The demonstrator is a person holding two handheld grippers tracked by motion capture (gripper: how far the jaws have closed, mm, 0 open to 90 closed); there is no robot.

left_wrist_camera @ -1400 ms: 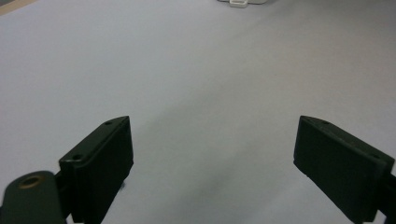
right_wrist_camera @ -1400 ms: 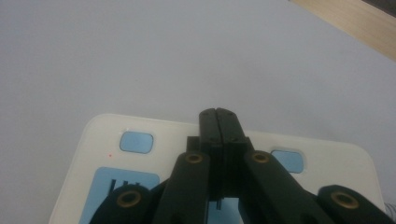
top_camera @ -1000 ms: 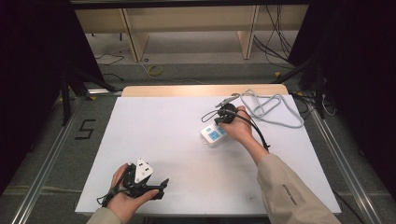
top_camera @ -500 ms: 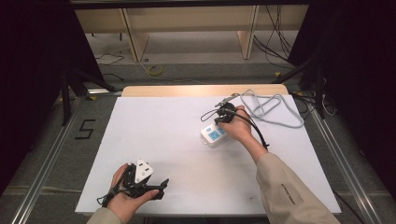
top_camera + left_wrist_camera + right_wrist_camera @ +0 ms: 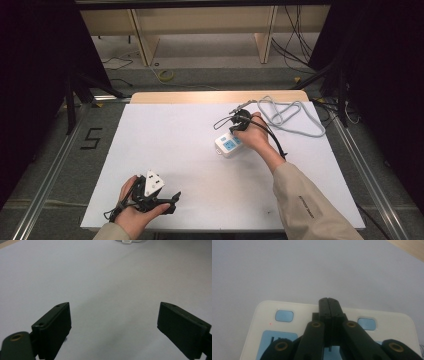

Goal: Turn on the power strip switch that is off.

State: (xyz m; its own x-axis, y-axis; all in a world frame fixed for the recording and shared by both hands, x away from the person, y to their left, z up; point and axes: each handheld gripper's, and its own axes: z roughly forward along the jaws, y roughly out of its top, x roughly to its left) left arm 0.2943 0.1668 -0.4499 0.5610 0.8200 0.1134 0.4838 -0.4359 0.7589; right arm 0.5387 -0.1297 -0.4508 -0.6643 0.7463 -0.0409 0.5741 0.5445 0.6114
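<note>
A white rectangular table (image 5: 165, 150) with a pale wooden far edge stands on grey carpeted floor (image 5: 45, 165) bearing a black "5" mark (image 5: 90, 138), before a light wooden shelving frame (image 5: 200, 27), loose cables (image 5: 295, 45) and dark curtains (image 5: 35, 60).

Lab or test bay, not home: white tabletop (image 5: 165, 150) on metal rails (image 5: 45, 170), black curtains (image 5: 35, 60) both sides, loose cables (image 5: 295, 45) on grey floor (tape mark "5" (image 5: 91, 138)), bare wooden shelving (image 5: 200, 25) behind.

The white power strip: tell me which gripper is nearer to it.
Right. The right gripper, jaws shut, is directly over the white power strip. The left gripper, jaws open, sits far off at the table's near left edge.
</note>
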